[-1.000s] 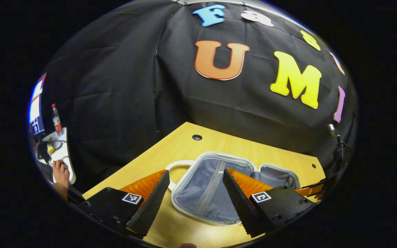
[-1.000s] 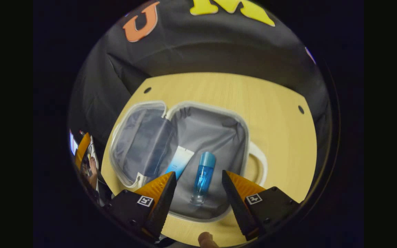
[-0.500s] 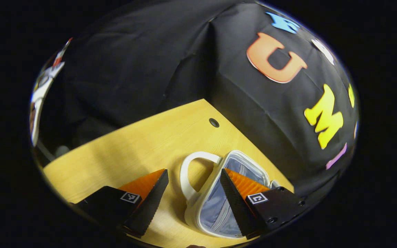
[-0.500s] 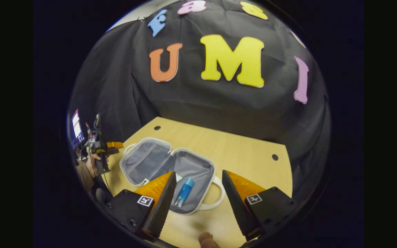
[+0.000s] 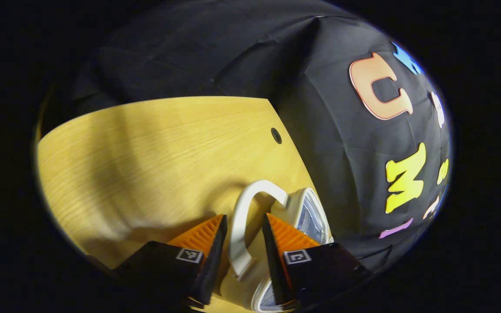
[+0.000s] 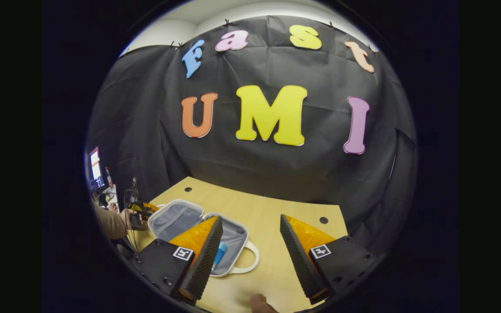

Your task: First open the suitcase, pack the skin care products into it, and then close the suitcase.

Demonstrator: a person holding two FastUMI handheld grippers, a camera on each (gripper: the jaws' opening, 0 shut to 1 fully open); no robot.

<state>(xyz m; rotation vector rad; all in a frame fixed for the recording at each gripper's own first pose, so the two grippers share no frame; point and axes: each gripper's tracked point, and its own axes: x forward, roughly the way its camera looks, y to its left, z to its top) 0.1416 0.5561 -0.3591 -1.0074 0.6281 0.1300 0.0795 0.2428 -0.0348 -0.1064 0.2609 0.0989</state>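
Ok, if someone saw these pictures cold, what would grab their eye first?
Probably the open suitcase lying flat on the wooden table, its grey lining showing and a blue bottle inside. Next, in the left gripper view, the left tool straddling the suitcase's white handle, fingers either side, not touching it.

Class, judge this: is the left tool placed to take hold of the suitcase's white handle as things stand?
Probably yes. The left tool stands open with the white handle of the suitcase passing between its fingers, and nothing lies in between. Whether the fingers touch it yet is unclear.

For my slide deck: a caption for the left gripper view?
Left gripper straddling the open suitcase's white handle on the wooden table.
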